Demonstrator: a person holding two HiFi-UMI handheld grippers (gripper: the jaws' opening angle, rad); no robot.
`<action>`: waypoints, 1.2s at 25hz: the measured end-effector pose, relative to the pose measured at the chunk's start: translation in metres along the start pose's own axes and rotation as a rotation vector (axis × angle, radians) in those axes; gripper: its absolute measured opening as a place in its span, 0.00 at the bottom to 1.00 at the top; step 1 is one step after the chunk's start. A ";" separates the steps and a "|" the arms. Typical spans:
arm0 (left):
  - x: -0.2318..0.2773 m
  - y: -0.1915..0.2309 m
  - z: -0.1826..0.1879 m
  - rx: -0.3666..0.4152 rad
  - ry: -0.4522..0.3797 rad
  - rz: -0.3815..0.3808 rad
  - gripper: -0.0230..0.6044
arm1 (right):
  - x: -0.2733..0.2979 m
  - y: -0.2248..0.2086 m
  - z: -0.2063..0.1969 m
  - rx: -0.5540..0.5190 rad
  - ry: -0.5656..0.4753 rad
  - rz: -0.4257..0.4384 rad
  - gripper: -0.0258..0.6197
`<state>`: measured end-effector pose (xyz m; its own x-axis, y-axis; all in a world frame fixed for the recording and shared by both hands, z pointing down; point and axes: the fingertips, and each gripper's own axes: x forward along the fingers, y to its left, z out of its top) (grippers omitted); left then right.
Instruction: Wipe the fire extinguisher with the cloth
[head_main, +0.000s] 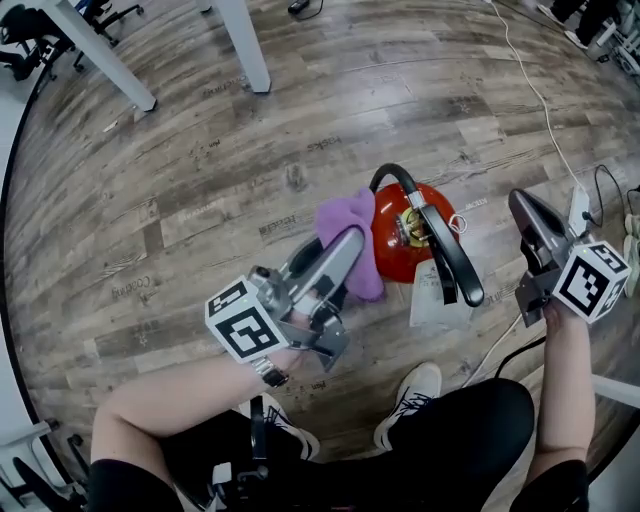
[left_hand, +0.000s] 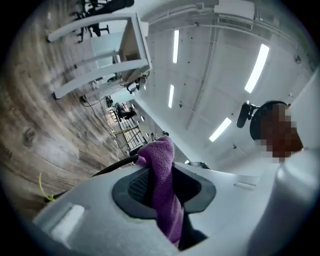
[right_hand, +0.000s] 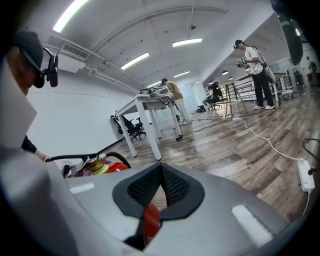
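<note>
A red fire extinguisher (head_main: 402, 245) stands upright on the wood floor, seen from above, with a black hose and a black handle (head_main: 450, 255) on top. In the right gripper view the fire extinguisher (right_hand: 102, 166) shows at the left. My left gripper (head_main: 350, 243) is shut on a purple cloth (head_main: 352, 232), which hangs right beside the extinguisher's left side. In the left gripper view the purple cloth (left_hand: 162, 187) is pinched between the pads and the gripper points upward at the ceiling. My right gripper (head_main: 522, 202) is shut and holds nothing, apart to the right of the extinguisher.
A white tag (head_main: 438, 292) hangs at the extinguisher's near side. A white cable (head_main: 540, 100) runs across the floor to a power strip (head_main: 580, 208) at the right. White table legs (head_main: 245, 45) stand at the back. My shoes (head_main: 410, 395) are just in front.
</note>
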<state>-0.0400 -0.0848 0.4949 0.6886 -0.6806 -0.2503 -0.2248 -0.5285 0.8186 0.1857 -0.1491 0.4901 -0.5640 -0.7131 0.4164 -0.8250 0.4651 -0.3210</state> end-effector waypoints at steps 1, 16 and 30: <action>-0.005 0.010 -0.002 -0.019 -0.038 0.034 0.17 | 0.001 -0.001 -0.002 0.002 0.000 0.005 0.04; -0.116 0.249 -0.207 -0.334 -0.050 0.674 0.17 | 0.015 -0.023 -0.053 0.077 0.039 0.038 0.04; -0.088 0.208 -0.153 -0.378 -0.034 0.601 0.16 | 0.009 -0.029 -0.052 0.106 0.012 0.023 0.04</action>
<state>-0.0416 -0.0573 0.7660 0.4971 -0.8178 0.2899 -0.3000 0.1515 0.9418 0.2030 -0.1416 0.5475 -0.5840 -0.6958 0.4180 -0.8036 0.4231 -0.4186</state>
